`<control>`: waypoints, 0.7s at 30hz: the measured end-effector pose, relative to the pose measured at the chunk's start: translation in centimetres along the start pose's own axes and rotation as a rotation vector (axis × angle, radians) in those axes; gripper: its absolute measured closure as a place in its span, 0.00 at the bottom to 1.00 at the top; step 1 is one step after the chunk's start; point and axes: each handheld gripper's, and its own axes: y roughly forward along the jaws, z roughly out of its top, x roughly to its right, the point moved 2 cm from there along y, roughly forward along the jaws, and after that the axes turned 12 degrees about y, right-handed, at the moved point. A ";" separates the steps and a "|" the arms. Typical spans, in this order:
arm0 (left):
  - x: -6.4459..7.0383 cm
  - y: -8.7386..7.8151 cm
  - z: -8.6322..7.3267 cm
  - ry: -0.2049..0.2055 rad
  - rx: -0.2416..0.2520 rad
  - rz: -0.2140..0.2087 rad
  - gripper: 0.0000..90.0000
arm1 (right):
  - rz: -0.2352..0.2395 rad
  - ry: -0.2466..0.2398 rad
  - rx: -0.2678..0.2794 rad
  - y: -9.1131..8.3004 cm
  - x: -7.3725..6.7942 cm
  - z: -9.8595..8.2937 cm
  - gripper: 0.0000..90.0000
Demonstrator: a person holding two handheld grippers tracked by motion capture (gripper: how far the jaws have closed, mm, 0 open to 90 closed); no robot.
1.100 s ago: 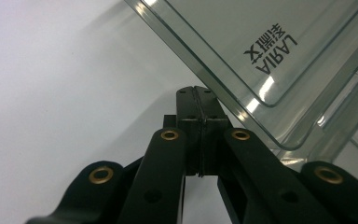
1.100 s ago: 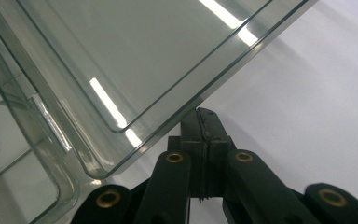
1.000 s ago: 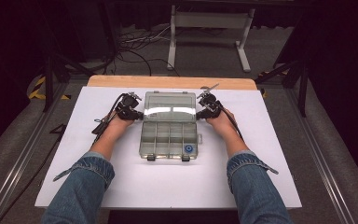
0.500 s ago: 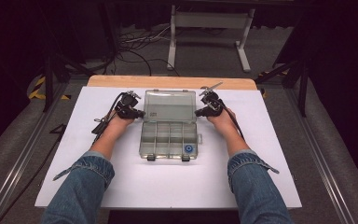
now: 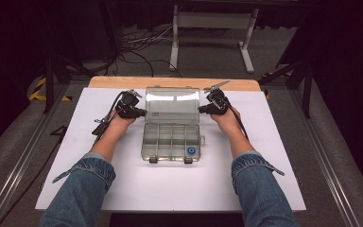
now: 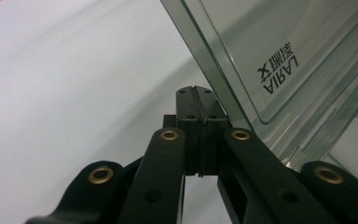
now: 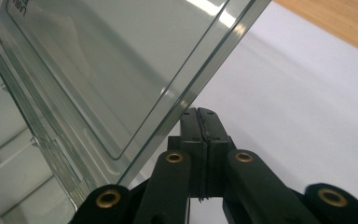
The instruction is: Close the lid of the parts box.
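A clear plastic compartment box (image 5: 171,142) sits mid-table with its lid (image 5: 172,106) swung up toward the far side. A small blue round piece (image 5: 189,151) lies in a near right compartment. My left gripper (image 5: 143,113) is shut and empty, its tip against the lid's left edge. My right gripper (image 5: 200,109) is also shut and empty, at the lid's right edge. In the left gripper view the closed jaws (image 6: 194,93) sit just under the slanted lid (image 6: 307,56), which carries printed lettering. In the right gripper view the closed jaws (image 7: 200,114) sit beside the lid's edge (image 7: 121,60).
The box rests on a white board (image 5: 170,189) with a wooden strip (image 5: 170,82) along its far edge. Beyond the table stand a white metal frame (image 5: 212,21) and cables on the floor (image 5: 137,47). Two denim-sleeved forearms come in from the bottom.
Both grippers have shifted slightly toward the far side. The lid looks tipped a little farther back. Both stay shut.
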 end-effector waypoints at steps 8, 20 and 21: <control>0.1 -0.4 0.2 0.003 0.023 0.007 0.99 | -0.003 -0.010 0.034 -0.7 -0.2 0.4 1.00; 0.3 -1.3 0.5 0.026 0.048 0.028 0.99 | 0.008 -0.028 0.080 -1.9 -0.6 0.7 1.00; 0.3 -1.4 0.6 0.031 0.047 0.029 0.99 | 0.009 -0.033 0.086 -2.0 -0.7 0.8 1.00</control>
